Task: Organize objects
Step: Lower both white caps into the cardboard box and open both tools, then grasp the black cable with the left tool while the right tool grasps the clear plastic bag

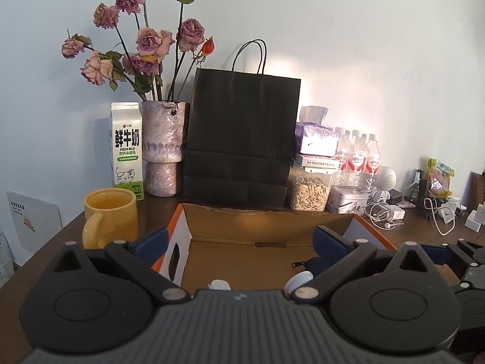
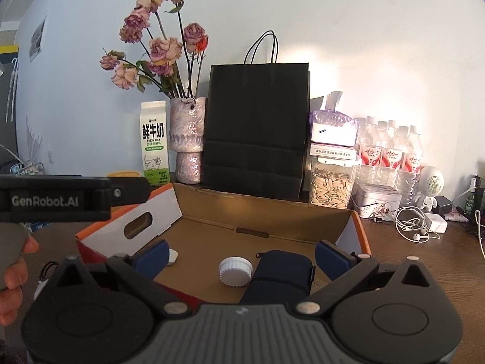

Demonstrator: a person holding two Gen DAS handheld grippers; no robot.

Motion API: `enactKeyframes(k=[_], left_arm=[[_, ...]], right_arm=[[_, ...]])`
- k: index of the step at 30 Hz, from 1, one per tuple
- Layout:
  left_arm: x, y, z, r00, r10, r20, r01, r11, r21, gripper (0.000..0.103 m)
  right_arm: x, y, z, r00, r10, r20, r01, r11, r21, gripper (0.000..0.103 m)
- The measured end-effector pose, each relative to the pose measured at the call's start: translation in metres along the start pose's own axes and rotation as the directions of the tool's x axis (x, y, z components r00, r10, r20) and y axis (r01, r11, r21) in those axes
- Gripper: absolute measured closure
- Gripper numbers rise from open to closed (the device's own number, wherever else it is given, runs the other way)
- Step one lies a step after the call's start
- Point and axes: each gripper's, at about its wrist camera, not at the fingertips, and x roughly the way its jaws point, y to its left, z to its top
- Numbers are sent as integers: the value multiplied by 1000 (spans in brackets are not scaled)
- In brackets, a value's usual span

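Pale blue wall [image 1: 363, 45] standing behind dark wooden table [image 2: 424, 261]; warm light glowing on wall right of black paper bag [image 1: 242, 139].

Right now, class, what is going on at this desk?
A person is tidying a cluttered desk with a handheld gripper in each hand. Both the left gripper and the right gripper are open and hold nothing, poised over an open cardboard box. Inside the box lie a white ribbed cap, a dark zip pouch and a small white item. A yellow mug, a milk carton and a black paper bag stand outside it.
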Motion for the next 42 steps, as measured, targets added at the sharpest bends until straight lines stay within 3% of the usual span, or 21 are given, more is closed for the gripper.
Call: enactKeyframes(k=[11,27,33,42], left_arm=[[-40,11,-12,1000,-10,-14,10,1000,-10,0],[-83,42,-48,995,72,-76,-71,997,12,0],[-95,61,-63,985,125,-116,-126,992,-7,0],[-105,88,-74,961,215,-172,-221,975,-19,0]], right_arm=[[-49,1,-15,999,-31,24,32,999,-33,0],[-102,-39,-71,983,-162,-85,161,987,-13,0],[-103,-58,-85,972,-195,-129,196,981,-4,0],[-71,-81,-85,961,-203,-189,207,978,-2,0]])
